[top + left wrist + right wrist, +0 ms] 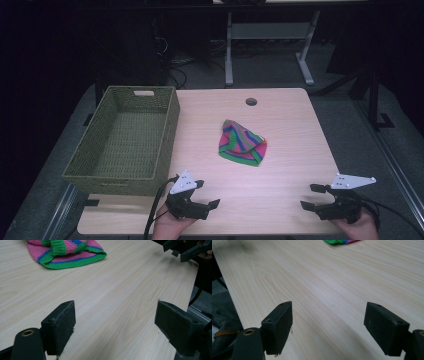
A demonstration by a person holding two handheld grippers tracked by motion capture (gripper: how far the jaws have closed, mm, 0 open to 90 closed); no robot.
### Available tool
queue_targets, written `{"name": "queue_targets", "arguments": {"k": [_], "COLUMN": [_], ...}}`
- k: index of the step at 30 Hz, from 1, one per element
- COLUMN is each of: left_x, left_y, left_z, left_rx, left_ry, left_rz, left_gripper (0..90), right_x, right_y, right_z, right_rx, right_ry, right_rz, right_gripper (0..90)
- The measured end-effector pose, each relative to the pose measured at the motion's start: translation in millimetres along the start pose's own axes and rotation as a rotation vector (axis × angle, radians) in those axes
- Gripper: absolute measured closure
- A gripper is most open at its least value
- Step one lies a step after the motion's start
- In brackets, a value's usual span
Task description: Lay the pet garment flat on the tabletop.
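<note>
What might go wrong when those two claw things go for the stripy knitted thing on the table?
The striped knit hat lies crumpled and soft, so an open gripper might pinch only one layer and let it sag or slip. The green woven basket overhangs the table's left edge; a bump from the left gripper might shift it.

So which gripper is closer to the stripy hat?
Left. The left gripper sits just below the stripy hat; the right gripper is farther off, toward the table's right corner.

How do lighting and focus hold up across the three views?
High view: table evenly lit, surroundings dark, knitted hat sharp. Left gripper view: hat and wood grain crisp. Right gripper view: the table's far corner looks soft and blurred.
</note>
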State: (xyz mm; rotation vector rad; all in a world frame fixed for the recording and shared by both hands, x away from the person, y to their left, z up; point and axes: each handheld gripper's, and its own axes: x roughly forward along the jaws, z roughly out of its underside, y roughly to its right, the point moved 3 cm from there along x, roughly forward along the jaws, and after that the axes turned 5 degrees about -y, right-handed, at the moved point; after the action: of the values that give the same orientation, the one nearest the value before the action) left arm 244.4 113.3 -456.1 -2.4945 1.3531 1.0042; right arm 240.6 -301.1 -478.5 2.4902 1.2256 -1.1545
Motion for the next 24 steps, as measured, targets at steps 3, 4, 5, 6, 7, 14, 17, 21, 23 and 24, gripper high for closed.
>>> {"name": "queue_targets", "arguments": {"k": [3, 4, 5, 6, 7, 14, 17, 21, 23, 24], "left_x": [0.2, 0.1, -0.1, -0.5, -0.7, -3.1, -2.2, -1.5, -2.1, -2.1], "left_y": [-0.8, -1.1, -1.3, -1.6, -1.8, -2.7, -4.2, -3.5, -2.7, -2.7], "left_z": [-0.5, -0.8, -0.9, -0.8, -0.8, 1.1, 1.2, 1.8, 1.5, 1.5], "left_rx": [0.003, 0.006, 0.01, 0.013, 0.012, 0.003, 0.01, 0.01, 0.013, 0.013], "left_ry": [-0.006, -0.01, -0.012, -0.011, -0.009, 0.008, -0.004, -0.009, -0.007, -0.007], "left_rz": [-0.003, -0.004, -0.007, -0.012, -0.012, 0.015, 0.015, 0.014, 0.014, 0.014], "left_gripper": [16.6, 16.5, 16.5, 16.6, 16.6, 16.6, 16.6, 16.6, 16.6, 16.6], "right_x": [3.2, 3.7, 4.3, 4.6, 4.6, 3.7, 5.9, 9.6, 12.4, 13.4], "right_y": [-1.0, -1.3, -1.4, -1.6, -2.5, -6.5, -3.8, 0.0, 1.9, 2.6], "right_z": [-1.3, -1.3, -1.3, -1.6, -2.2, -14.3, -21.8, -32.7, -39.7, -43.6], "right_rx": [-0.012, -0.01, -0.014, -0.016, -0.009, -0.051, -0.054, -0.06, -0.062, -0.07], "right_ry": [-0.015, -0.022, -0.025, -0.022, -0.02, -0.02, -0.024, -0.04, -0.058, -0.056], "right_rz": [0.011, 0.006, 0.007, 0.001, -0.011, 0.003, -0.016, -0.03, -0.035, -0.037], "right_gripper": [21.6, 21.6, 21.6, 21.2, 20.6, 19.0, 17.8, 18.4, 18.2, 18.3]}}
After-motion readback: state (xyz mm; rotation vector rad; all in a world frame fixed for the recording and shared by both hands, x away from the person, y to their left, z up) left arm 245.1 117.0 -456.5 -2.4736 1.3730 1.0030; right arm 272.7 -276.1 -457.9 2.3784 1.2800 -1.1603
